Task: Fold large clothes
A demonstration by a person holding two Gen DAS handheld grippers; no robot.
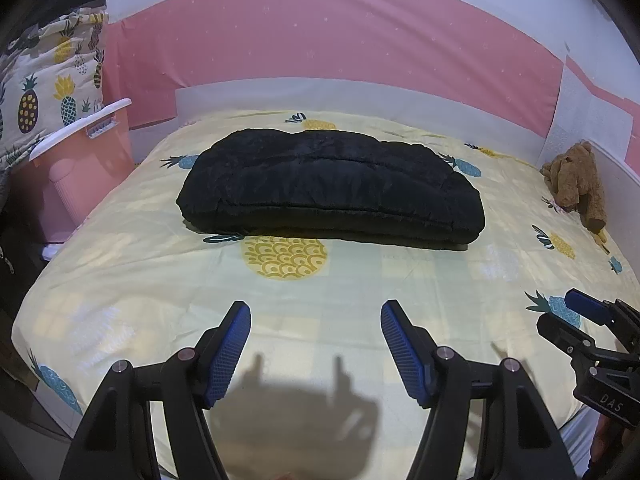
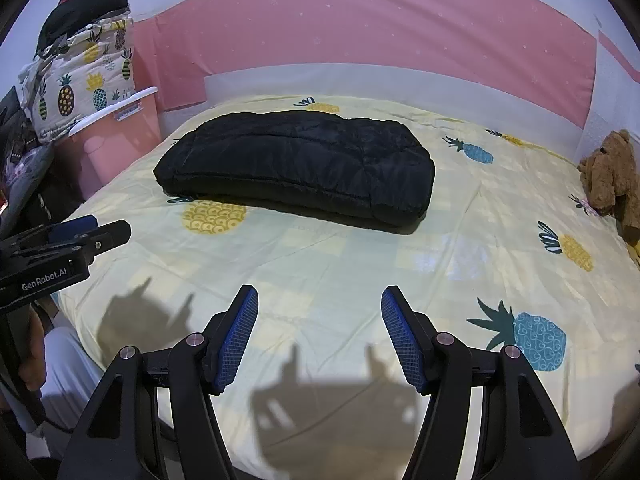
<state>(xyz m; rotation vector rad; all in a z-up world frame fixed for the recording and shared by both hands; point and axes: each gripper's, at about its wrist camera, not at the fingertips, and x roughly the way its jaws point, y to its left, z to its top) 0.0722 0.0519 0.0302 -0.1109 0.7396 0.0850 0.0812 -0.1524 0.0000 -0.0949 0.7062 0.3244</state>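
Note:
A black padded garment (image 1: 332, 184) (image 2: 296, 168) lies folded into a thick flat bundle on the middle of the bed, over the pineapple-print sheet (image 1: 360, 280) (image 2: 360, 248). My left gripper (image 1: 316, 312) hovers over the near part of the sheet, well short of the bundle, jaws apart with nothing between them. My right gripper (image 2: 320, 300) stands the same way, open and empty, to the right of the left one. Each wrist view also catches the other gripper at its edge: the right gripper (image 1: 592, 320) at the right side, the left gripper (image 2: 80, 236) at the left side.
A brown plush toy (image 1: 576, 184) (image 2: 612, 176) lies at the bed's right edge. A pink bin (image 1: 80, 168) (image 2: 116, 140) stands left of the bed, heaped with pineapple-print bedding (image 1: 48, 80) (image 2: 80, 84) and dark clothes. A pink padded wall (image 1: 320, 40) backs the bed.

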